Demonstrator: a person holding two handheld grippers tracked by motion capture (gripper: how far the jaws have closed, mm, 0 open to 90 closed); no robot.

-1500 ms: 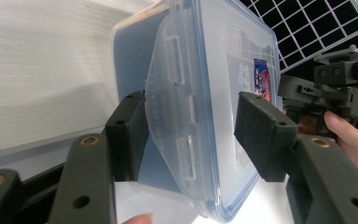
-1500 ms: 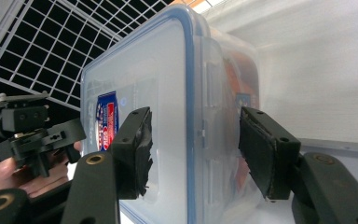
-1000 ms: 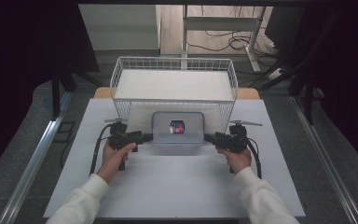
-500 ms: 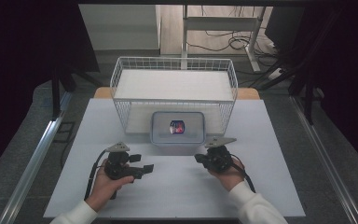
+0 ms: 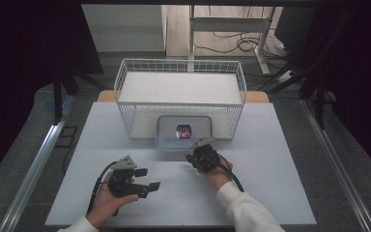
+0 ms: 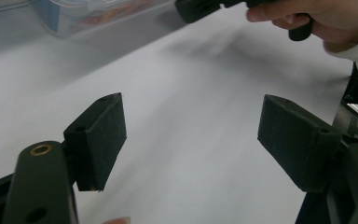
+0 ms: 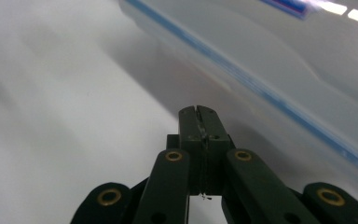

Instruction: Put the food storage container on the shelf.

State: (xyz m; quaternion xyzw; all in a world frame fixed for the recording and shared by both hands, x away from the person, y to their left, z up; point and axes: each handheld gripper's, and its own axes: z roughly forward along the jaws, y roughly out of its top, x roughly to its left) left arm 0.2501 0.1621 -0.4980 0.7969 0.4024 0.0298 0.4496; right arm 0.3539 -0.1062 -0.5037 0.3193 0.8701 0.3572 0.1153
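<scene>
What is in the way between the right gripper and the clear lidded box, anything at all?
Nothing visible. The right gripper, jaws shut, sits just short of the lidded box, with only bare white table between them. The wire basket stands behind the box.

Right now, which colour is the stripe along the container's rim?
Blue, on the clear container; the right gripper view shows it best.

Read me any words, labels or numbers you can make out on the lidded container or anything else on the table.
None can be read.
Red and blue packet inside the clear container: print too small and blurred.
Blue patch at the container's top edge, right gripper view: blurred.
Wire basket, both grippers: no lettering seen.
</scene>
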